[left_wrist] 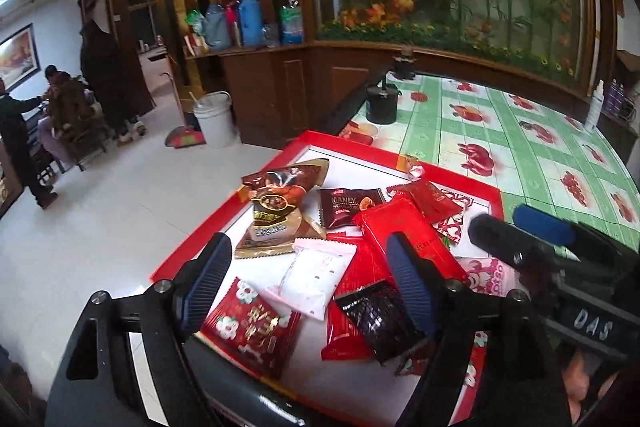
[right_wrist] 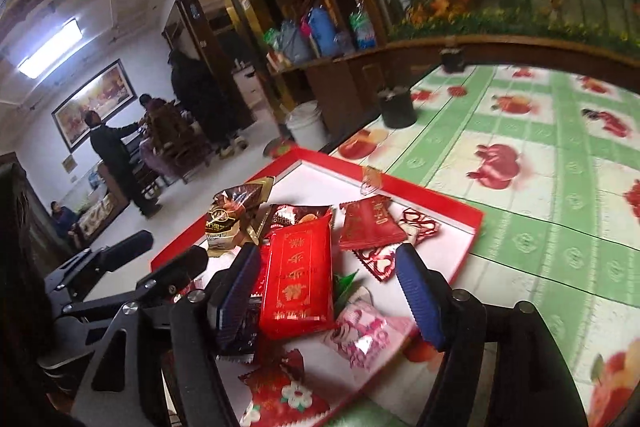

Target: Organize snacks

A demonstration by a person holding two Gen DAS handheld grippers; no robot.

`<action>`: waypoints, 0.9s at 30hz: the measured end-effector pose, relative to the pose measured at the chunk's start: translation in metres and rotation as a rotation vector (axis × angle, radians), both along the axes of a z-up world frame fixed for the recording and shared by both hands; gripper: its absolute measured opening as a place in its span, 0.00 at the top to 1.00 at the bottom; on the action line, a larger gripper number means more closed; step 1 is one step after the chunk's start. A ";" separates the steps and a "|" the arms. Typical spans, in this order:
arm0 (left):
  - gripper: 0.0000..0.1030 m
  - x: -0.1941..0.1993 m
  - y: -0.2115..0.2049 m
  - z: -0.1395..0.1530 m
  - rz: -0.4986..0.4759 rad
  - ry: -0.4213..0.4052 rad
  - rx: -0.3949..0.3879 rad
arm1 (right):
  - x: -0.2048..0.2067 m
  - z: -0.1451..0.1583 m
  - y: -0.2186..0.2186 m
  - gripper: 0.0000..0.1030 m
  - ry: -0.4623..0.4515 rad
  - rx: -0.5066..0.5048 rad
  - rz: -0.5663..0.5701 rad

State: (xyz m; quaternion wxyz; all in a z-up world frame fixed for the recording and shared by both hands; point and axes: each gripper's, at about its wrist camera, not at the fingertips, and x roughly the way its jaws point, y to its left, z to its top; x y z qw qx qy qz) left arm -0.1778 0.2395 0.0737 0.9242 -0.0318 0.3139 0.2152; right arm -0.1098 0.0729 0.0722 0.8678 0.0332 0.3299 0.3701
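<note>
A red-rimmed white tray (left_wrist: pixel 192 241) (right_wrist: pixel 440 203) holds several snack packets. My left gripper (left_wrist: pixel 308 283) is open above a pale pink packet (left_wrist: pixel 316 279), with a flowered red packet (left_wrist: pixel 248 327) and a black packet (left_wrist: pixel 380 319) near its fingers. My right gripper (right_wrist: pixel 328 293) is open astride a large red packet (right_wrist: pixel 300 279) (left_wrist: pixel 400 227) lying in the tray; neither pad presses it. A pink cartoon packet (right_wrist: pixel 368 339) lies under its right finger. A brown-gold packet (left_wrist: pixel 280 203) (right_wrist: pixel 228 219) sits farther back. Each gripper shows in the other's view: right gripper (left_wrist: pixel 520 227), left gripper (right_wrist: pixel 152 255).
The tray sits at the corner of a table with a green-and-white fruit cloth (left_wrist: pixel 520 147) (right_wrist: pixel 560 187). A black pot (left_wrist: pixel 382 103) (right_wrist: pixel 396 107) stands beyond the tray. The floor drops off to the left, with a white bucket (left_wrist: pixel 214 119) and people (left_wrist: pixel 60 107) farther away.
</note>
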 end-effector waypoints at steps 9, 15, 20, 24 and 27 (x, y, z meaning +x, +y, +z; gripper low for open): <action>0.19 -0.041 -0.015 0.024 0.076 -0.055 0.033 | -0.066 0.029 -0.020 0.25 -0.147 -0.014 -0.105; 0.16 -0.081 -0.028 0.046 0.101 -0.126 0.084 | -0.101 0.049 -0.033 0.22 -0.196 -0.007 -0.149; 0.16 -0.102 -0.036 0.055 0.095 -0.156 0.101 | -0.124 0.061 -0.046 0.22 -0.209 0.029 -0.147; 0.16 -0.111 -0.039 0.059 0.072 -0.171 0.100 | -0.134 0.070 -0.051 0.21 -0.225 0.041 -0.145; 0.16 -0.117 -0.037 0.063 0.066 -0.182 0.085 | -0.139 0.074 -0.052 0.21 -0.231 0.051 -0.142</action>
